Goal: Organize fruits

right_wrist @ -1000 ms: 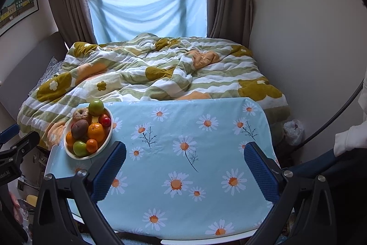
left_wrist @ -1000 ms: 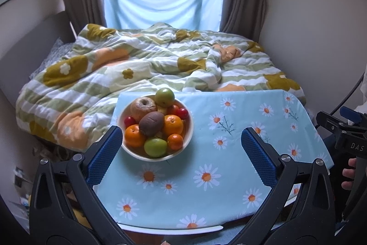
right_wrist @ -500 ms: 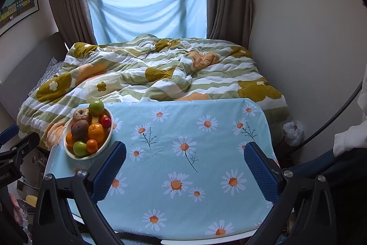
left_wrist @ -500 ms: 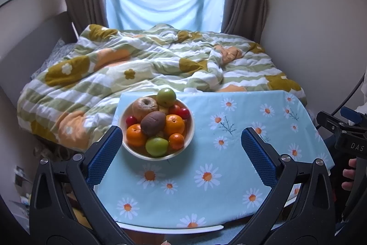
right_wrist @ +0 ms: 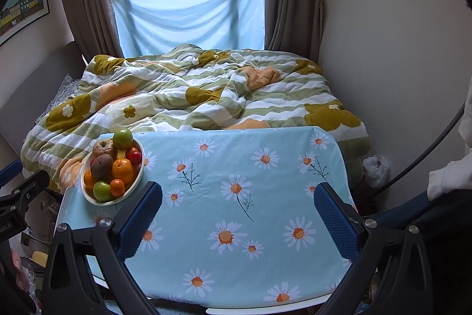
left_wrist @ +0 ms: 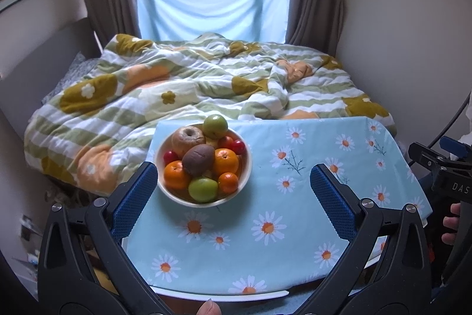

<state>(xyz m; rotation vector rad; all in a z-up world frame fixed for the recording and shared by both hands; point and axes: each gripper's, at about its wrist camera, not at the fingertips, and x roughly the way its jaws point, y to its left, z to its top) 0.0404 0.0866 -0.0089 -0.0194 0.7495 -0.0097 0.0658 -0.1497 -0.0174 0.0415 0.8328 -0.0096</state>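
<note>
A white bowl (left_wrist: 247, 167) heaped with fruit stands on the far left of the table (left_wrist: 295, 226), which is covered by a blue daisy cloth. It holds oranges (left_wrist: 225, 161), green apples (left_wrist: 203, 189), small red fruits (left_wrist: 237, 146), a brown kiwi (left_wrist: 198, 159) and a tan apple (left_wrist: 187, 138). My left gripper (left_wrist: 233, 185) is open and empty, above the table just short of the bowl. The bowl also shows in the right wrist view (right_wrist: 138, 179). My right gripper (right_wrist: 237, 211) is open and empty over the table's middle, to the right of the bowl.
A bed with a rumpled flowered quilt (left_wrist: 191, 84) lies right behind the table. Walls close in on the right (right_wrist: 383, 49) and left. A white plastic bag (right_wrist: 376, 169) sits on the floor by the table's right corner.
The left wrist view has shifted slightly; the bowl sits a little further right and lower in it. The right gripper has barely moved. Both stay open.
</note>
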